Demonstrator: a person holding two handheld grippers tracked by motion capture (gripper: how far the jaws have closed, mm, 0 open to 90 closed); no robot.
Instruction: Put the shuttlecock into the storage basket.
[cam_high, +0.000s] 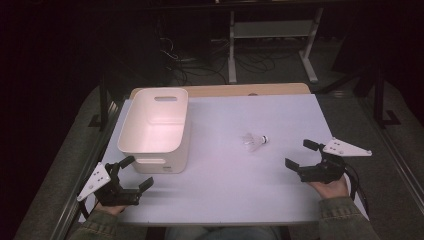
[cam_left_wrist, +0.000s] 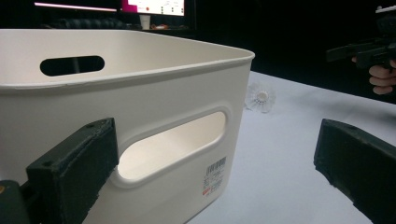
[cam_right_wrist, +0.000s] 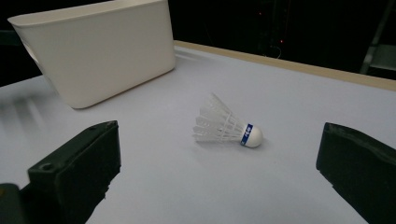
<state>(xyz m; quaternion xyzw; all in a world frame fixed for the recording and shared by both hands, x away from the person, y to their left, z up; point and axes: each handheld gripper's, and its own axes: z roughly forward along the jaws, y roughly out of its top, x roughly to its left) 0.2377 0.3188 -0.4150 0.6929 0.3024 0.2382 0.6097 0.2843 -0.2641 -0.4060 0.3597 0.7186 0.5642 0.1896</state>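
A white feather shuttlecock (cam_high: 255, 142) with a blue band lies on its side on the white table (cam_high: 240, 190), right of centre. In the right gripper view the shuttlecock (cam_right_wrist: 227, 125) rests a short way ahead of the jaws, cork end to the right. My right gripper (cam_high: 299, 154) stands open near the table's right edge, nothing between its jaws. My left gripper (cam_high: 136, 171) is open at the front left, just before the white bin (cam_high: 156, 127). The bin (cam_left_wrist: 154, 98) with its handle slot looms close in the left gripper view, the shuttlecock (cam_left_wrist: 260, 97) beyond its corner.
The bin looks empty inside. A wooden strip (cam_high: 240, 90) runs along the table's far edge. Beyond it, in the dark, stand a metal frame (cam_high: 270, 45) and cables on the floor. The other hand's gripper (cam_left_wrist: 369, 49) appears at the upper right of the left gripper view.
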